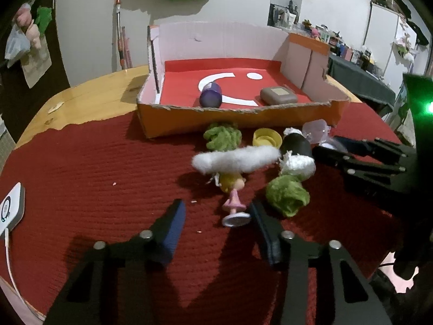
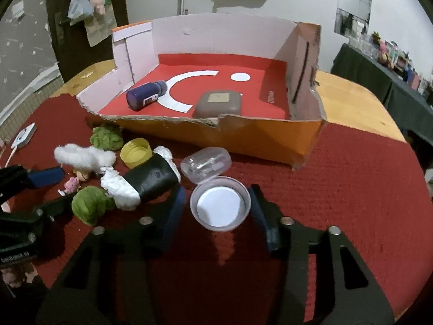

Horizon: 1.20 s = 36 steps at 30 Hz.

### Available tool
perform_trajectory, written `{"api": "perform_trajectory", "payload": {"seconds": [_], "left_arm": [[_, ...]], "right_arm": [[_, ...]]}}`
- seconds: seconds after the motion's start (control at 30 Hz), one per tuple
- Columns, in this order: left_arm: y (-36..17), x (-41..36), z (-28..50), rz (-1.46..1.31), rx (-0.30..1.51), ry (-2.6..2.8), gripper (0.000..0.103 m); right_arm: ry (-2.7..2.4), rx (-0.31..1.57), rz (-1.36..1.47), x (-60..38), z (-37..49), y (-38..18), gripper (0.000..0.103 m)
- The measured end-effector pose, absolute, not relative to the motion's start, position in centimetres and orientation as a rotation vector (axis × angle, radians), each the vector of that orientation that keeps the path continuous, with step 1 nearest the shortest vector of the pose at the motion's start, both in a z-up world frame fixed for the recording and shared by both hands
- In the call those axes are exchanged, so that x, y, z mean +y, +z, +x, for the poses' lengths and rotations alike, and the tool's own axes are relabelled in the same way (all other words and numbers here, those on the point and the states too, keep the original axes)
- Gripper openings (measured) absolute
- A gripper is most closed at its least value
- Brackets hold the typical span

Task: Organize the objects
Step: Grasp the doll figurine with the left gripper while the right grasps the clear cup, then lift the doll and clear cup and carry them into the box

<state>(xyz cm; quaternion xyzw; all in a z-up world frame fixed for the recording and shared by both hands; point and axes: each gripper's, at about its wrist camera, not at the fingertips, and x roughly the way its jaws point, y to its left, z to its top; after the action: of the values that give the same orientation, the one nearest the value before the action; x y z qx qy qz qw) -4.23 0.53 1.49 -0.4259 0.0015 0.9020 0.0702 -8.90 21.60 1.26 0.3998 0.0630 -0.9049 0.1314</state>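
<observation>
An orange cardboard box (image 1: pixel 235 120) (image 2: pixel 270 135) with a red floor holds a purple bottle (image 1: pixel 211 96) (image 2: pixel 146 96) and a brown case (image 1: pixel 278 96) (image 2: pixel 217 104). In front lie a small doll (image 1: pixel 232 189) (image 2: pixel 73 184) under a white cotton tuft (image 1: pixel 235 159) (image 2: pixel 84 157), two green pompoms (image 1: pixel 286 195) (image 1: pixel 222 135), a yellow cap (image 1: pixel 266 136) (image 2: pixel 135 153), a black roll stuffed with white (image 1: pixel 296 154) (image 2: pixel 146 182), and a clear case (image 2: pixel 205 163). My left gripper (image 1: pixel 217 212) is open around the doll's base. My right gripper (image 2: pixel 217 203) is open around a clear round lid (image 2: pixel 219 207).
A red mat (image 1: pixel 108 176) (image 2: pixel 351 189) covers the round wooden table (image 1: pixel 89 100) (image 2: pixel 351 103). A white device with cable (image 1: pixel 10 211) (image 2: pixel 24 135) lies at the left edge. Bags hang on the wall behind.
</observation>
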Motion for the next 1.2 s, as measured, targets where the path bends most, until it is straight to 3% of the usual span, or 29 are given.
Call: {"api": "perform_trajectory", "payload": {"seconds": [0.13,0.23,0.57,1.2], "left_arm": [[1.5,0.3,-4.5,-1.283,-0.014,2.713,0.038],[1.5,0.4,-4.5,-1.279,-0.004,2.704,0.020],[2.0,0.4,-3.6,-1.251,0.006,2.685,0.020],[5.0,-0.2,-2.3,-1.133,-0.029,2.711,0.020]], "right_arm": [[-2.626,0.204,1.153,21.1,-8.7,1.2,0.039],[-2.614,0.185,1.154,21.2,-8.4,1.3,0.039],[-2.530,0.067,1.142,20.8,-7.1,1.9,0.039],[-2.500,0.035,1.018,19.4,-5.4,5.3,0.039]]}}
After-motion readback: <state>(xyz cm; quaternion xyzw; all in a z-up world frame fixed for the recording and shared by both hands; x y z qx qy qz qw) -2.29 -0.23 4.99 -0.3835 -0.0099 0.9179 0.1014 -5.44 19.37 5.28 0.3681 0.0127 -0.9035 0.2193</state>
